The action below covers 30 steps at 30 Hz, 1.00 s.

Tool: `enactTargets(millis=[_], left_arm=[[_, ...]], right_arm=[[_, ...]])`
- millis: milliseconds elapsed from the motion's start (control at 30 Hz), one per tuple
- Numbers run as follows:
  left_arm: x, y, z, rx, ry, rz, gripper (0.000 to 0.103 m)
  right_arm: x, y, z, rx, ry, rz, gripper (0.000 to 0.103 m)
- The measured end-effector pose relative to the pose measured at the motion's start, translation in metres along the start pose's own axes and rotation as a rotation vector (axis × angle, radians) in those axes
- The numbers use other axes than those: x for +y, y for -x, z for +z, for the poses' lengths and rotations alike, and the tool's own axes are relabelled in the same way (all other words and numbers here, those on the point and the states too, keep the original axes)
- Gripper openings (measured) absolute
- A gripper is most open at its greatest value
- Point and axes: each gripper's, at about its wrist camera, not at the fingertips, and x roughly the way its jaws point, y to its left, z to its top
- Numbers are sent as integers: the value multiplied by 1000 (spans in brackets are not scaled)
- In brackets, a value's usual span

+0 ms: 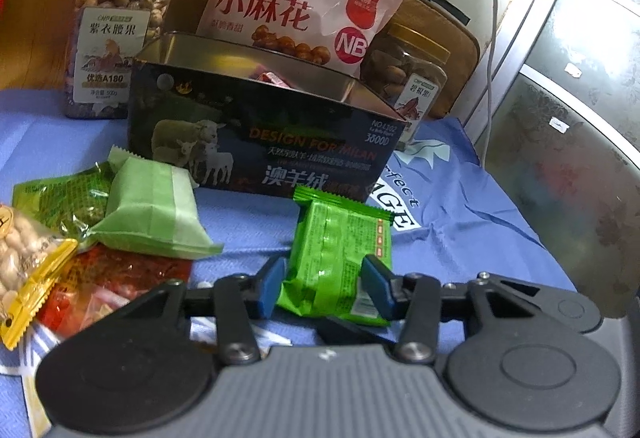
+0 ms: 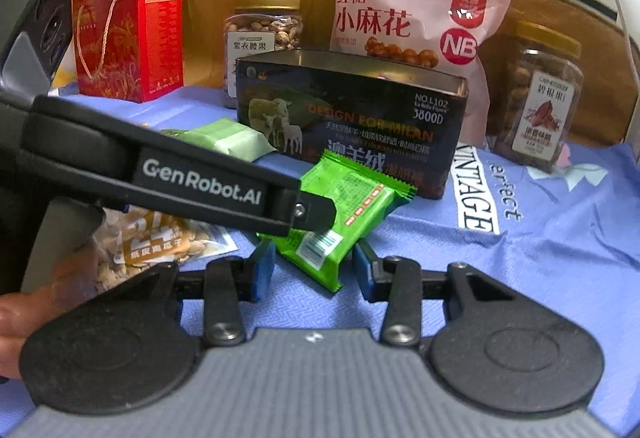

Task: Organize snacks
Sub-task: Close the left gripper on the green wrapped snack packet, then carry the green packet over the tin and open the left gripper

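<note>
A bright green snack packet [image 1: 340, 238] sits between the blue pads of my left gripper [image 1: 324, 286], which is shut on its sides. In the right wrist view the same packet [image 2: 352, 194] hangs tilted above the blue cloth. One black finger [image 2: 312, 216] of the left gripper lies across it. My right gripper [image 2: 314, 270] is shut on the packet's near corner, a pad against each edge. Behind stands an open dark tin box [image 1: 260, 142] [image 2: 360, 118] printed with sheep, with wrapped snacks inside.
On the left lie a pale green packet [image 1: 152, 206], a yellow nut bag [image 1: 24, 258] and a red packet [image 1: 120, 270]. At the back stand a pink bag [image 2: 400, 10], two nut jars [image 2: 260, 34] [image 2: 540, 98] and a red gift box [image 2: 128, 38]. A hand [image 2: 16, 318] shows at the left edge.
</note>
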Motion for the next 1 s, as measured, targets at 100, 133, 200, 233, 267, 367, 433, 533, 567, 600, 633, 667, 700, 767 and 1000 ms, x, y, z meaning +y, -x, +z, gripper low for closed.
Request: enactTargets(millis=[100,133,200,233,267,367,433,533,567,600,633,667,700,767,1000], left_arm=[[0,0,0,-3,-2,-3,44],[0,0,0,-2,-1,-4,44],[0,0,0,-2,0,-4,44],[0,0,0,-1,0,-4,44],[0,0,0,-1,0,-4,44],[0,0,0,0,3,-5,44],[1,-1,0,2,5,-4,44],[1,-1,0,7,12,-3,44],[2,-1,0,8,15,0,47],[2,-2,0,14,19,3,49],[3,-2,0,16,22,-2,50],[2,-2,0,16,21,-2,50],[2,-2,0,16,17,0,50],[1,-3,-1,16,13,2,48],[0,-4,-1,14,5,4,46]], right_arm=[[1,1,0,-4,15,-14,45],[2,1,0,-5,18,-16,45],[2,1,0,-5,21,-19,45],[2,0,0,-5,22,-20,45],[2,0,0,-5,22,-21,45],[2,0,0,-5,23,-21,45],[2,0,0,-4,22,-20,45],[2,0,0,-3,22,-18,45],[2,0,0,-2,23,-17,45],[2,0,0,-3,23,-16,46],[2,0,0,-2,23,-16,46],[2,0,0,-2,23,-16,46],[1,0,0,-2,22,-15,46],[1,0,0,-2,20,-13,46],[3,0,0,-7,29,-26,46]])
